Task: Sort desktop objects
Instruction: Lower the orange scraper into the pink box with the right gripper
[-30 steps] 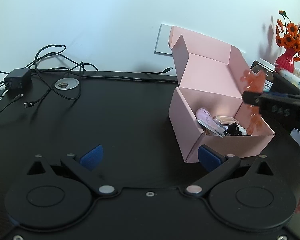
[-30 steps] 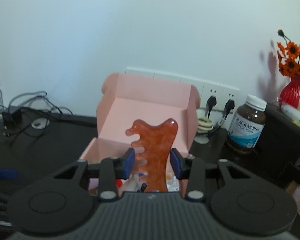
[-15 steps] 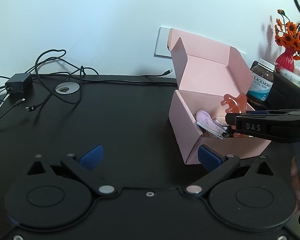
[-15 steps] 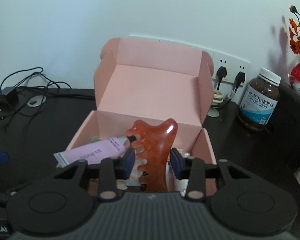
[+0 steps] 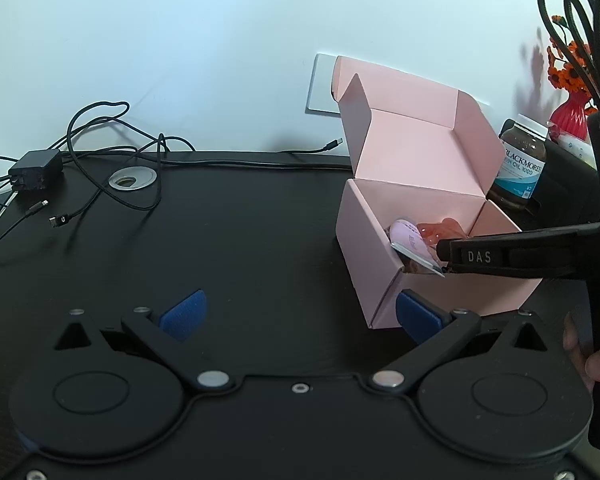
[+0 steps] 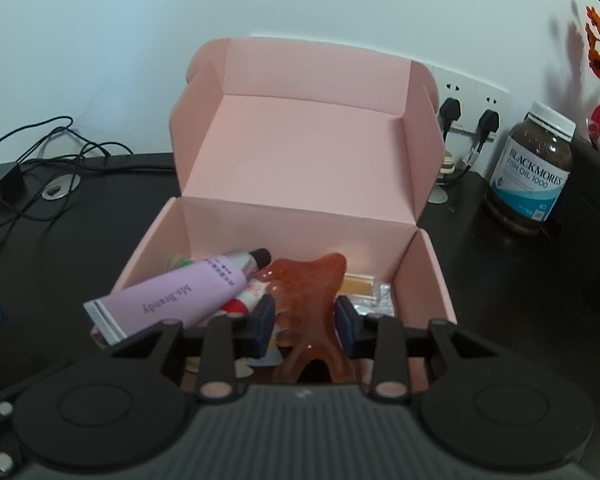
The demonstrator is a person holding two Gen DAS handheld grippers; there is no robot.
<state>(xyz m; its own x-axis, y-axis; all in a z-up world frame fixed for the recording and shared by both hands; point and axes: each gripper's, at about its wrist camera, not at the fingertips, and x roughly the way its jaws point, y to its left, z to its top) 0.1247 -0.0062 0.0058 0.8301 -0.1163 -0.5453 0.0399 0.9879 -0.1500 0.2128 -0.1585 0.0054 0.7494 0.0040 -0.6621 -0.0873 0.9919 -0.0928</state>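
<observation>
Right gripper (image 6: 305, 322): jaws closing, comb (image 6: 304, 300) is seen between the blue pads. Both pads appear pressed on the comb's narrow waist, so it is gripped. The comb's wide toothed end is pointed away from the camera and tipped down into the box (image 6: 148, 256); its forked end is seen back near the gripper body, behind the pads. The comb is blurred a bit, and contact with the box floor cannot be told.

The box is pink, its lid is stood open at the back, and it is set on the black desk (image 5: 240, 240). Inside, a lilac tube (image 6: 180, 296) is laid slanting, just left of the comb, with its crimped end stuck out over the front left wall. A red-white item (image 6: 246, 298) is wedged between tube and left pad. A clear case (image 6: 360, 286) is seen just right of the comb, beyond the right pad.

In the left wrist view the right gripper is reached over the box's front wall from the right, and the comb is seen inside, beside the tube. A hand (image 5: 596, 360) is seen at the right edge.

Left gripper (image 5: 299, 315): jaws spread wide, nothing is held; it is kept low over bare desk, with its right pad just beside the box's front corner.

A brown bottle (image 6: 532, 168) is stood right of the box. Cables (image 5: 100, 148) are scattered at the far left.
</observation>
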